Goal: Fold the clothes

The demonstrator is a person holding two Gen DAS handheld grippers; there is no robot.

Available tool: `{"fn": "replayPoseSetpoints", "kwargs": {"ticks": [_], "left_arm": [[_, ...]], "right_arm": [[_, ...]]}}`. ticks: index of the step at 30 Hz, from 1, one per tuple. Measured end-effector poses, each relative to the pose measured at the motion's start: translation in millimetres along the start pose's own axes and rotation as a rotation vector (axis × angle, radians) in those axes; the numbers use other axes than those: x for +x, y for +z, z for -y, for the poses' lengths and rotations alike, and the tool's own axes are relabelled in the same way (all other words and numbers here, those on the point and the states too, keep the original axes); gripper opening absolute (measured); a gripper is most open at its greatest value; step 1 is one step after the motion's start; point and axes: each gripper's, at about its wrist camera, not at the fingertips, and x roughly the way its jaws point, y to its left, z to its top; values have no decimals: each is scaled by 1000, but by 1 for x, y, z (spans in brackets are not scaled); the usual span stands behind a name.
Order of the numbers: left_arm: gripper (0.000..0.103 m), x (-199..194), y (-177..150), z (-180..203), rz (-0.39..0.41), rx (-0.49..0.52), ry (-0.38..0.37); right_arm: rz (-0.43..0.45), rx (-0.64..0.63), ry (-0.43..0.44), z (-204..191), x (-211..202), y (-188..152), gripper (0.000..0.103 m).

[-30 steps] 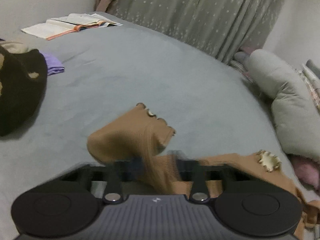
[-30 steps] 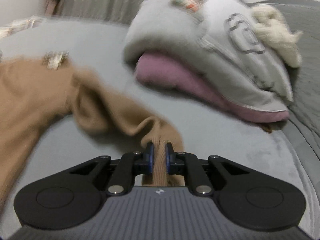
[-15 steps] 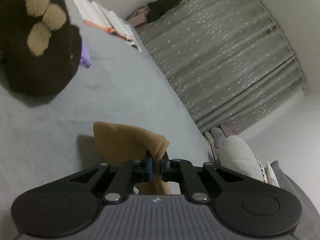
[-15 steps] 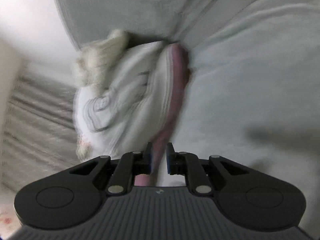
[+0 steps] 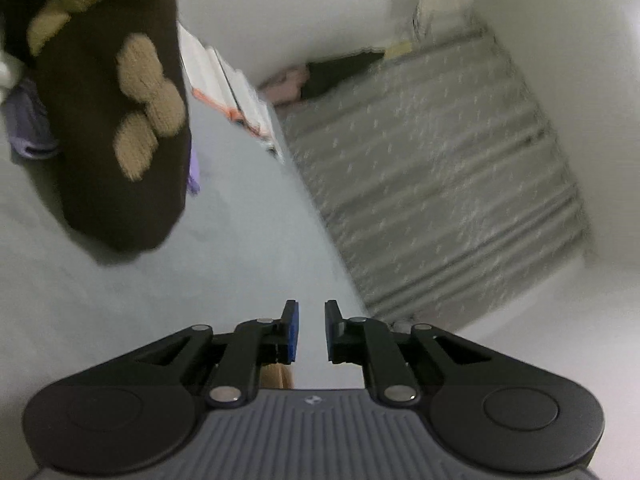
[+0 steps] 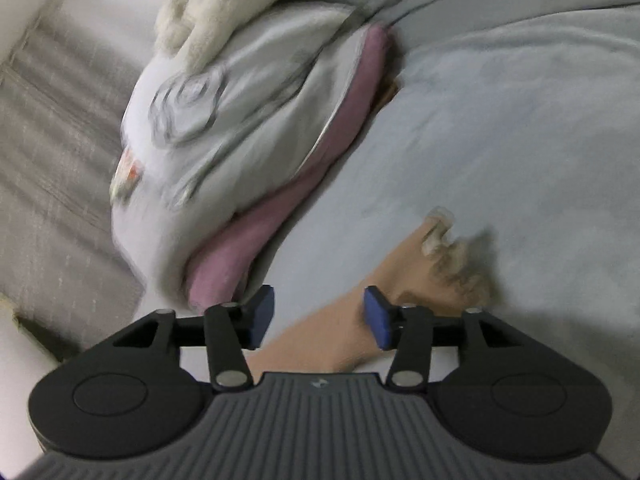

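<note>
On the left, the left tool (image 5: 308,330) hangs over the grey bed (image 5: 240,248) with its blue pads (image 5: 293,330) a narrow gap apart and nothing between them; only a scrap of the tan knit garment (image 5: 276,376) shows beneath its left finger. Further left, a dark brown knit with tan dots (image 5: 116,120) lies on the bed over something lilac (image 5: 28,128), with an open book (image 5: 228,84) beyond and a grey dotted curtain (image 5: 440,184) to the right.

In the right wrist view, the right tool (image 6: 318,316) stands wide open, holding nothing. The tan garment runs under and between its fingers, ending in a scalloped cuff (image 6: 444,240) flat on the bed. A folded pile, pale grey sweatshirt (image 6: 224,120) over pink cloth (image 6: 280,208) with cream fluff (image 6: 216,12) on top, sits to the left.

This looks like the release after a fold, both tools free. Next comes choosing a fresh edge of the tan garment; most of it is out of view, so its lie must be found first.
</note>
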Motion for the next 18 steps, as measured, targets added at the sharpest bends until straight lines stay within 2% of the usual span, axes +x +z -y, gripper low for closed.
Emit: {"fn": "replayPoseSetpoints", "kwargs": {"ticks": [1,2,3,5,6,7,9,11,13,14,18], "left_arm": [[15,0,-2,0,-34,8,29],[15,2,-6,3,-101,51,61],[15,5,-16,11,-194,131,83],[16,6,-42,32,-392,332,94],[22,3,-59,42,-477,420,83],[34,-2,-75,51,-562,482,73],[46,-20,-105,62,-717,577,49],[49,-44,-125,64,-793,632,30],[51,-63,-137,60,-869,642,11],[52,-72,-142,57,-901,632,6],[56,-88,-161,39,-1012,705,31]], "right_arm": [[-53,-63,2,-10,4,-9,63],[-95,-108,8,-20,7,-14,64],[-137,-151,15,-29,9,-20,66],[-214,-184,69,-40,13,-32,78],[-299,-187,132,-45,16,-44,79],[-360,-183,175,-48,18,-52,79],[-439,-178,238,-51,16,-69,79],[-512,-171,280,-51,8,-87,79],[-562,-162,300,-48,-1,-99,79],[-614,-159,304,-42,-13,-116,79],[-686,-209,246,-25,-46,-152,79]]}}
